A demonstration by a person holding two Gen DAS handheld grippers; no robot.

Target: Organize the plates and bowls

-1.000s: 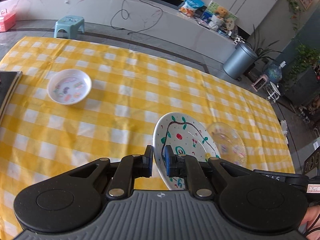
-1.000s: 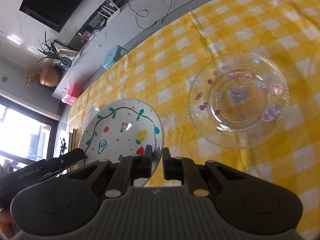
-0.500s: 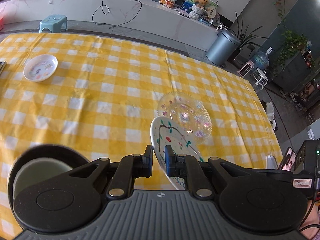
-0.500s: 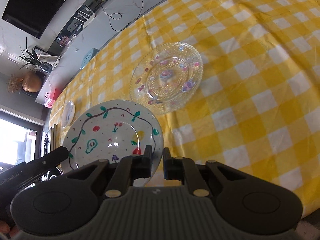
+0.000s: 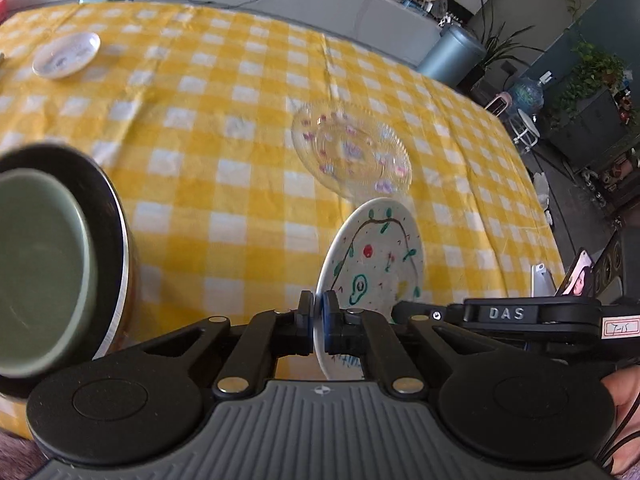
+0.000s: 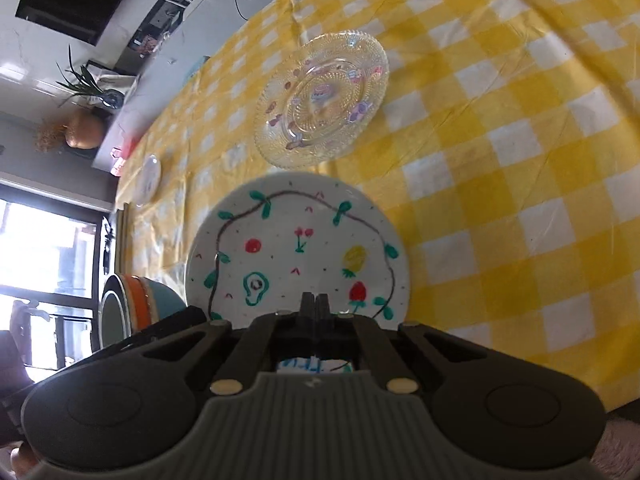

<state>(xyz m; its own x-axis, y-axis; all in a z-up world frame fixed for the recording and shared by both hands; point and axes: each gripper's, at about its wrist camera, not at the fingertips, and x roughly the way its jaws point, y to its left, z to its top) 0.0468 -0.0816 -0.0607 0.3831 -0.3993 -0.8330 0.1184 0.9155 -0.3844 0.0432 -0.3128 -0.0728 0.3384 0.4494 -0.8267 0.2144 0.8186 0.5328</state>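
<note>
The yellow-checked bench (image 5: 240,184) carries a glass plate (image 6: 322,98) mid-surface. The painted plate (image 5: 376,264) stands on edge near the bench's near edge, left gripper (image 5: 319,312) jaws clamped on its rim. Right gripper (image 6: 315,304) jaws together, just closed.

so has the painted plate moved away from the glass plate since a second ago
Yes. In the left wrist view the painted plate, clamped by the left gripper, has drawn back toward the near table edge, away from the glass plate lying on the tablecloth.

Stacked bowls (image 5: 48,264) block the near left. Glass plate (image 5: 352,152) sits mid-cloth ahead. Tablecloth (image 5: 208,128) between them and small dish (image 5: 66,55) is open.
</note>
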